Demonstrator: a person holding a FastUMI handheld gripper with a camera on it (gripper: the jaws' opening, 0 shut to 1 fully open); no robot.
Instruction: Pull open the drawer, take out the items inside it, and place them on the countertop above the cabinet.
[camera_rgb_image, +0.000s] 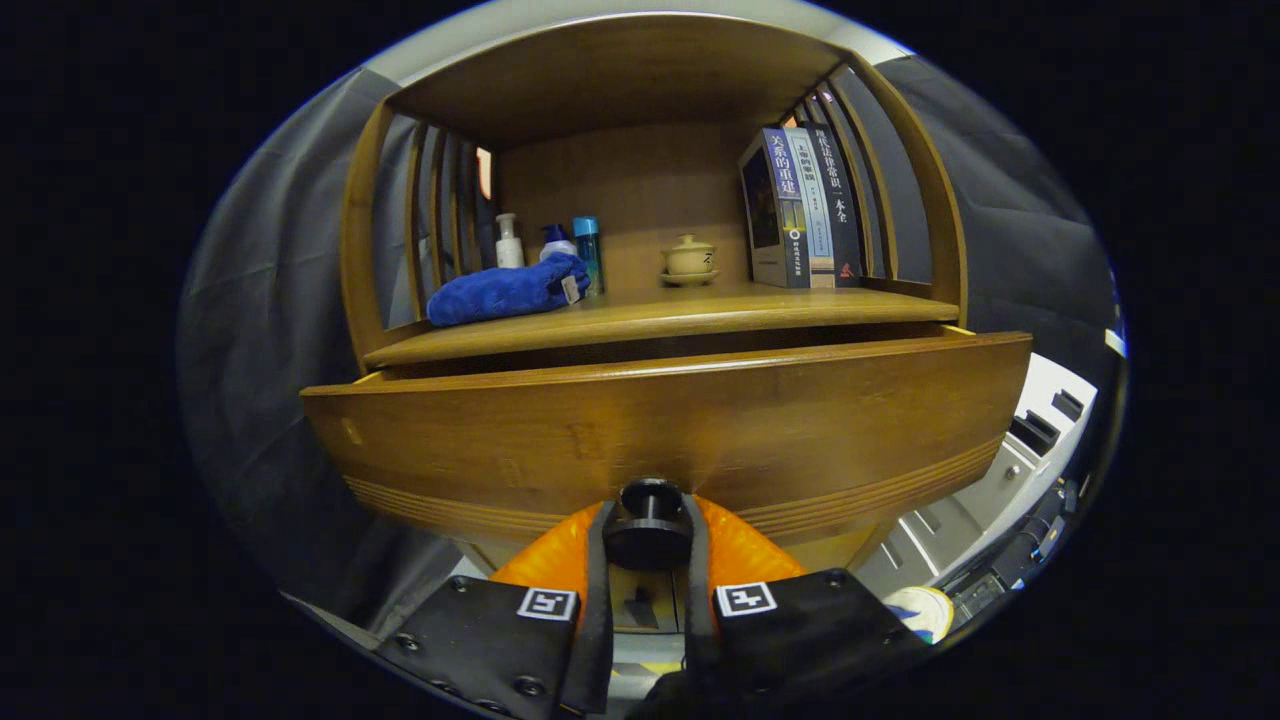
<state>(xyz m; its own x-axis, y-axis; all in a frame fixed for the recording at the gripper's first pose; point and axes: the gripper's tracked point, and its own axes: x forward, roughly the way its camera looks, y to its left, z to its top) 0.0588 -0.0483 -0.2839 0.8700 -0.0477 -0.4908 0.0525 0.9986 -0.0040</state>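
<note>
With both fingers pinching its dark knob (647, 523), the gripper (647, 535) holds the wooden drawer (660, 435) pulled partly out beneath the countertop (650, 315); blue towel (505, 290) far left, books (800, 205) far right.

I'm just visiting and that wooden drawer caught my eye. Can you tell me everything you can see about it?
The drawer is brown wood with a wide, plain front and fine grooved lines along its lower edge. It is pulled partly out from under the countertop, leaving a dark gap above it; its inside is hidden. A round dark knob sits at the lower middle of the front, and the gripper is shut on that knob, a finger pressing each side.
</note>
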